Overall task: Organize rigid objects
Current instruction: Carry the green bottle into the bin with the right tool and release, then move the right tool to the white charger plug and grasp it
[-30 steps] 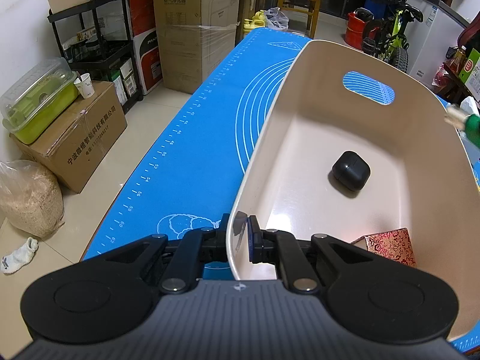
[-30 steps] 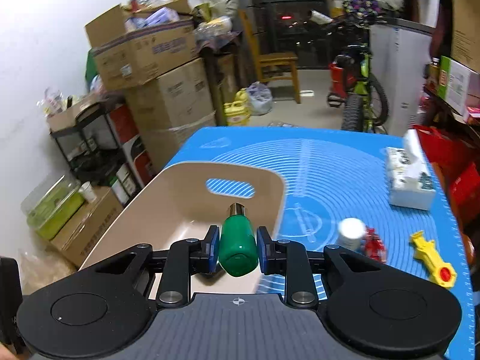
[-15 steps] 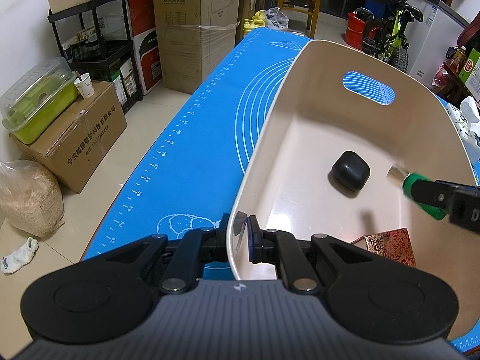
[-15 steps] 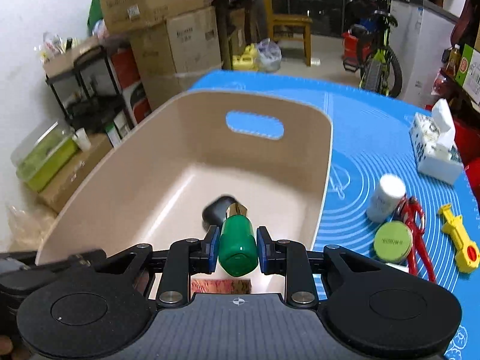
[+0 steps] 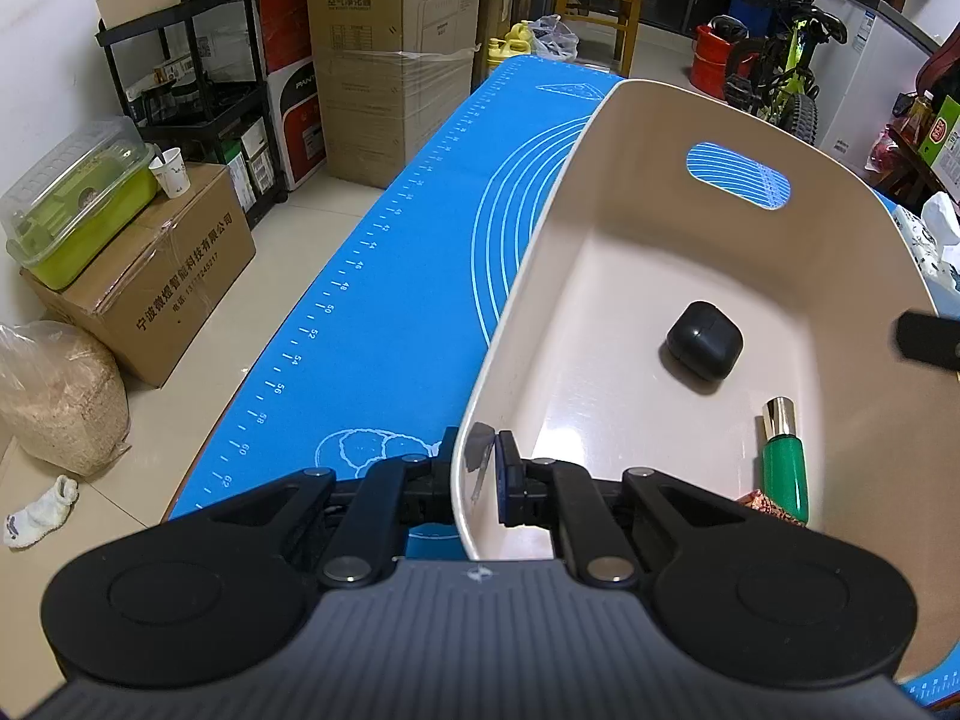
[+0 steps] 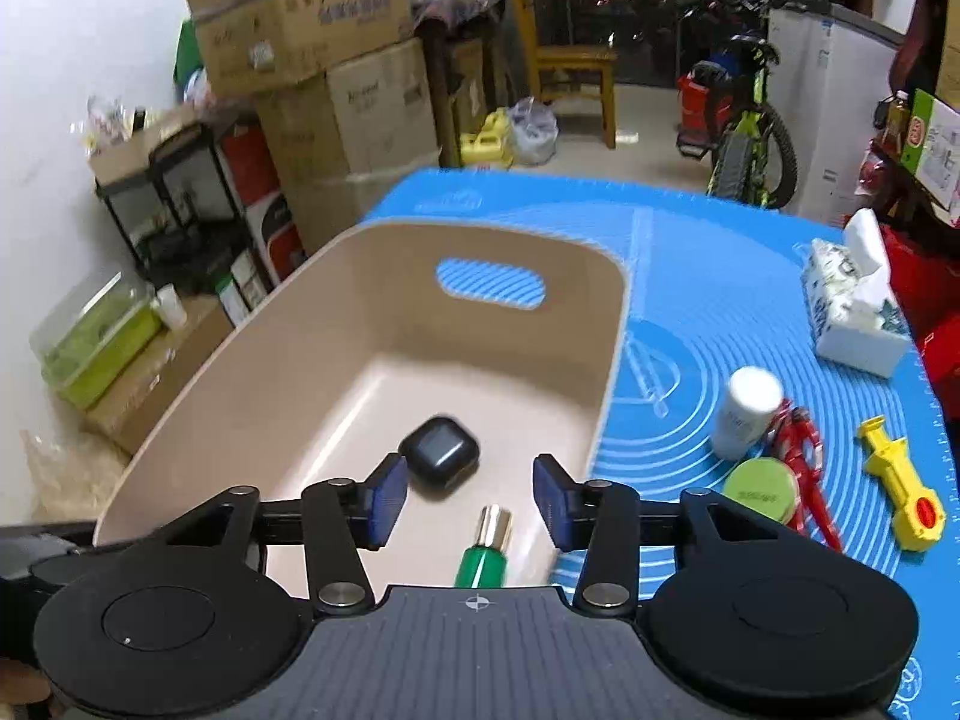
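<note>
A beige bin [image 5: 600,138] [image 6: 612,336] stands on the blue mat. My left gripper [image 5: 474,474] is shut on the bin's near rim. Inside the bin lie a black case [image 5: 703,347] [image 6: 440,455], a green bottle with a gold cap [image 5: 785,468] [image 6: 485,552] and a red patterned box [image 5: 765,504]. My right gripper [image 6: 468,504] hovers over the bin with its jaws opening; the green bottle lies free below them, touching neither pad. One right finger [image 5: 927,339] shows at the edge of the left wrist view.
On the mat right of the bin lie a white bottle [image 6: 747,411], a green round tin [image 6: 759,489], red pliers [image 6: 801,450], a yellow toy [image 6: 900,498] and a tissue box [image 6: 852,312]. Cardboard boxes [image 5: 390,54], a black shelf and a bicycle [image 6: 744,132] stand around the table.
My right gripper carried the green bottle over the bin, then opened and let it go. The bottle now lies on the bin floor. My left gripper kept still on the rim.
</note>
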Available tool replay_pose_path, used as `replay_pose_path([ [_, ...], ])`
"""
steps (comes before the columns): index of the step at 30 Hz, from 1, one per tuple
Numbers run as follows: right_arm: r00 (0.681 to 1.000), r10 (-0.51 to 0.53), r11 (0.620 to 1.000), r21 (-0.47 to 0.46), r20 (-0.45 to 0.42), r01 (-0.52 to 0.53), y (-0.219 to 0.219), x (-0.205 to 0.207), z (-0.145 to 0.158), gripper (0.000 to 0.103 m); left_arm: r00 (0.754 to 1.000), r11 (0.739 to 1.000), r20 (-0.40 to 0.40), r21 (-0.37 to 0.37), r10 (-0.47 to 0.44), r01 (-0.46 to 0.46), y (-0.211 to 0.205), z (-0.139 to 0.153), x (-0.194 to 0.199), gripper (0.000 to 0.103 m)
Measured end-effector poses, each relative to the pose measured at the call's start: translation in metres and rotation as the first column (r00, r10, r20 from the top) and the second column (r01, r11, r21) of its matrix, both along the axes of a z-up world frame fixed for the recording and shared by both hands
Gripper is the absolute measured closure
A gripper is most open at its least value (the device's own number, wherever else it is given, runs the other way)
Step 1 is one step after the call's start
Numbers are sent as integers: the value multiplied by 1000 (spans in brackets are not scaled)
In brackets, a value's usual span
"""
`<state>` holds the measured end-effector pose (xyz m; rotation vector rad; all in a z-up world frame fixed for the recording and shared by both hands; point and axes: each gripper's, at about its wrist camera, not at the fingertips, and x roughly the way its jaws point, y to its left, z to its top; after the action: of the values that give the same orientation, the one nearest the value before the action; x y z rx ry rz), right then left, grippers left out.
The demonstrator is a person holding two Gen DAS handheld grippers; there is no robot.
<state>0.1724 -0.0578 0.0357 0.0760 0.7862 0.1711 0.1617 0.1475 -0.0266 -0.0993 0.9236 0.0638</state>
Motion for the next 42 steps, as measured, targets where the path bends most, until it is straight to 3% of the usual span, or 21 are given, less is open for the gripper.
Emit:
replay_pose_path([
  [7, 997, -68, 997, 27, 38, 67, -45, -6, 17, 39, 1000, 1000, 0, -3, 2, -2, 0, 1, -1, 90],
  [11, 993, -109, 994, -17, 41, 110, -72, -9, 16, 38, 1000, 1000, 0, -2, 0, 0, 1, 1, -1, 90],
  [22, 979, -175, 983, -66, -105, 168, -117, -8, -38, 38, 1000, 1000, 0, -4, 3, -3, 1, 0, 1, 90],
  [27, 965, -199, 980, -43, -173, 194, -126, -5, -66, 39, 1000, 1000, 0, -4, 3, -3, 1, 0, 1, 90],
  [30, 961, -188, 982, -41, -202, 183, -128, -4, -77, 48, 1000, 1000, 0, -5, 3, -3, 1, 0, 1, 90],
  [42, 960, -185, 982, -58, -208, 177, -129, 5, -101, 53, 1000, 1000, 0, -5, 3, -3, 1, 0, 1, 90],
])
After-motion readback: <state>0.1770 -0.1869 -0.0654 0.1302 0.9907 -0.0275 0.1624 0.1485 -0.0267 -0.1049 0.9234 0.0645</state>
